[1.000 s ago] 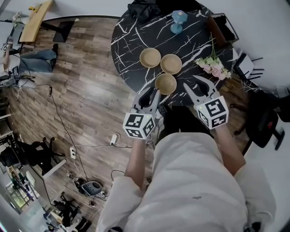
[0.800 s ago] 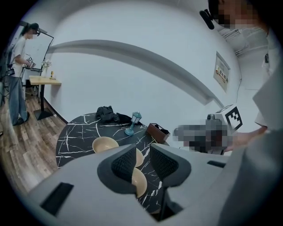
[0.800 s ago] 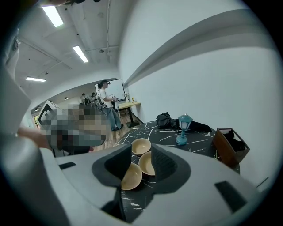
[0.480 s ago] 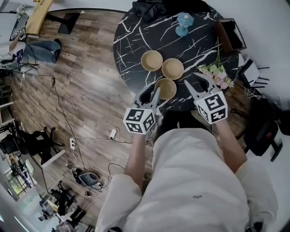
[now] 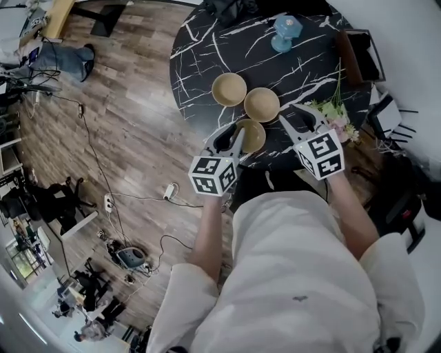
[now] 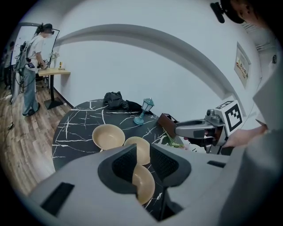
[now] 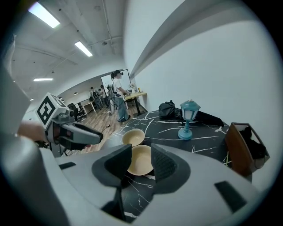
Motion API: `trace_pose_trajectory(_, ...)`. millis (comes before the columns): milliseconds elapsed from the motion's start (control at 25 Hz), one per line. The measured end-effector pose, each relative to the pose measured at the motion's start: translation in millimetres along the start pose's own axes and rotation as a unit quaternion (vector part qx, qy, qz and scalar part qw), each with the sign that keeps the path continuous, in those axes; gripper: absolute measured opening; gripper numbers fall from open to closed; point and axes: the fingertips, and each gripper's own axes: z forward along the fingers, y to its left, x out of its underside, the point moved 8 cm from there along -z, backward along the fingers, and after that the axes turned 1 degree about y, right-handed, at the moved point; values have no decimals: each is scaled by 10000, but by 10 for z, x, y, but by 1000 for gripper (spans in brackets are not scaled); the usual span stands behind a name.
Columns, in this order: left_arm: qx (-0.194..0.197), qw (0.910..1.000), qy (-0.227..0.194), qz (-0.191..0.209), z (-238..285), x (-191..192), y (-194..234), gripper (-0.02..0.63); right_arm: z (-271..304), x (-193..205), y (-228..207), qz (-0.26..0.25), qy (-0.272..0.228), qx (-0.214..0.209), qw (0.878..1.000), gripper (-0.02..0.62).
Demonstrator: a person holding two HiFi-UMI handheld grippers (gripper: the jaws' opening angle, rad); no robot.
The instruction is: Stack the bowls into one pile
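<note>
Three tan bowls stand apart on the round black marble table: a far left bowl, a middle bowl and a near bowl. My left gripper is open and empty, its tips just left of the near bowl at the table's front edge. In the left gripper view the near bowl shows through the gap between the jaws. My right gripper is open and empty, right of the middle bowl. The right gripper view looks past its jaws at the middle bowl and the far bowl.
A blue lantern stands at the table's far side, with a brown box and pink flowers on the right. A black bag lies at the back. A dark chair and floor cables surround the table.
Both grippers have moved a little forward toward the bowls. The left one now reaches beside the near bowl. Both stay open and the bowls have not moved.
</note>
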Motion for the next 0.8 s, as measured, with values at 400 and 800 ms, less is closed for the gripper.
trace_pose_trajectory(400, -135, 9989, 410, -161, 267, 50, 133, 84, 222, 149, -111, 107, 315, -75, 9994, 140)
trace_pose_trajectory(800, -32, 9960, 783, -424, 509, 100, 287, 84, 413, 211, -169, 275, 549, -17, 9981, 140)
